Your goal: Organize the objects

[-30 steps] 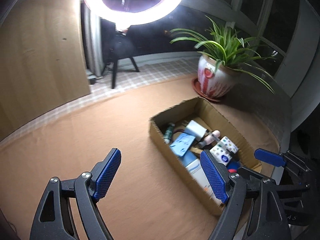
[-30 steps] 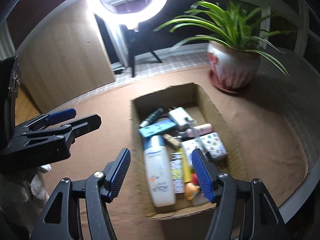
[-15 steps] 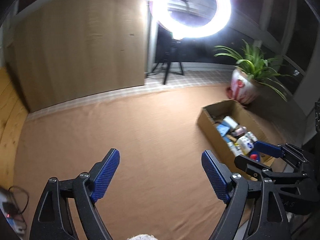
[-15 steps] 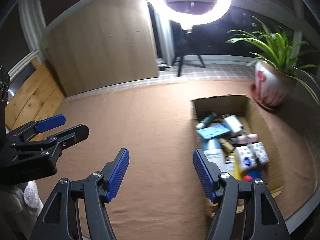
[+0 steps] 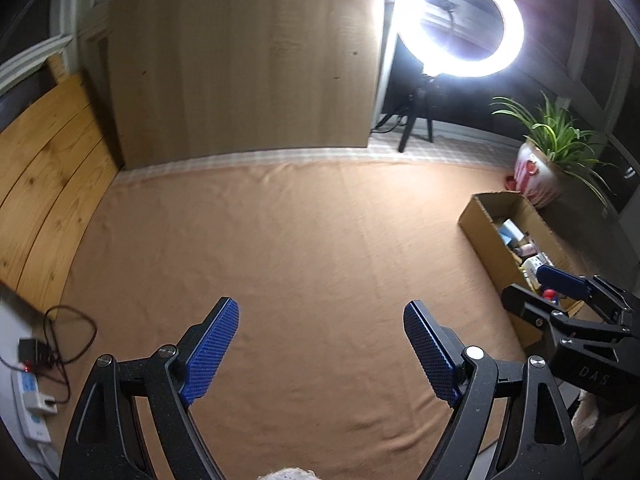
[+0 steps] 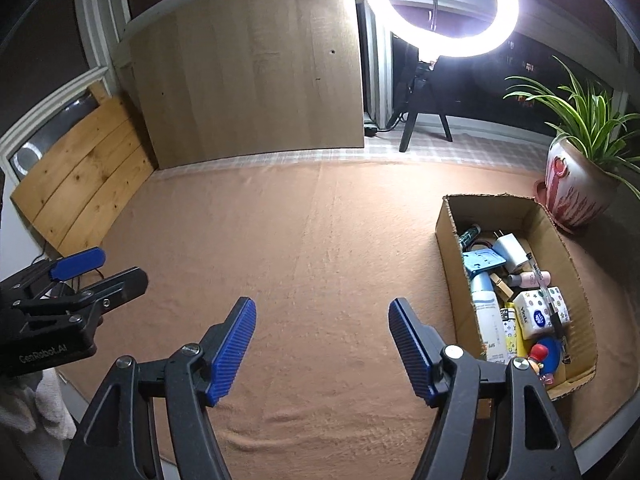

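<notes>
The open brown cardboard box (image 6: 516, 280) sits on the tan felt-covered tabletop (image 6: 320, 260), just in front of the red-and-white ceramic plant pot (image 6: 576, 192), and it is packed with small goods: a tall white lotion bottle (image 6: 489, 316), a white charger plug (image 6: 510, 247), a light-blue flat card (image 6: 482, 261), a white star-printed tissue pack (image 6: 540, 312) and a small red-capped figure (image 6: 540, 354). Taking the box as landmark, the right gripper (image 6: 322, 346) hovers over bare felt just to its left, jaws about half spread, widening, nothing between them; the box's near corner lies just beside its right finger. The left gripper (image 5: 320, 352) is further left of the box, well apart from it, its jaws spread wide and empty. The box's long axis runs away from the cameras toward the pot, and the lotion bottle lies along it. Judging from this, the right hand is the nearer one and would need to swing rightward over the box wall to reach any item, closing across the bottle's narrow width
</notes>
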`<state>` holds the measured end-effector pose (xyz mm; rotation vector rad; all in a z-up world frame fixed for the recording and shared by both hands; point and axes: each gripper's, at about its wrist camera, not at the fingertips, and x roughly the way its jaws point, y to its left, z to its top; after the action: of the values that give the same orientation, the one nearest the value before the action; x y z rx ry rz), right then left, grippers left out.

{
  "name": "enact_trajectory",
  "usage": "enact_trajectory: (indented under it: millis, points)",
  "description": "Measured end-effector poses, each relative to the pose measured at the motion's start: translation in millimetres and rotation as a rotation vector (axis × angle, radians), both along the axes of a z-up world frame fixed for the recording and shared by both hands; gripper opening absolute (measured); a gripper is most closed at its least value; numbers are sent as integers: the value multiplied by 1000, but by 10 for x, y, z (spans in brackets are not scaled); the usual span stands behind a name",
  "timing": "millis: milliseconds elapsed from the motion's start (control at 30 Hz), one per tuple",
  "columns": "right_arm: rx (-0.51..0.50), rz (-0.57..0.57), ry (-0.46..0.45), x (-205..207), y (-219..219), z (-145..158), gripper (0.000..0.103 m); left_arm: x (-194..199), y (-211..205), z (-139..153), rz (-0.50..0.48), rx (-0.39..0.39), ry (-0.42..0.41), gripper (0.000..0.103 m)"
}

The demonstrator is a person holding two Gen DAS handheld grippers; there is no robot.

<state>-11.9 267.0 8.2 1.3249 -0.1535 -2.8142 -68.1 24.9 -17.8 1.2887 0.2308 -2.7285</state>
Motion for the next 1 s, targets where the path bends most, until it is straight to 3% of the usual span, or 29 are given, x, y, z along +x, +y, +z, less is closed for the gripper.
enact_trajectory:
  millis: [367, 1000]
  points:
    - [8, -18, -7, 73, -162, -113, 65, 248, -212, -140, 42, -22, -26, 87]
    - [18, -56, -17, 8, -215, -167, 66, 190, -375, -254, 61, -9, -40, 87]
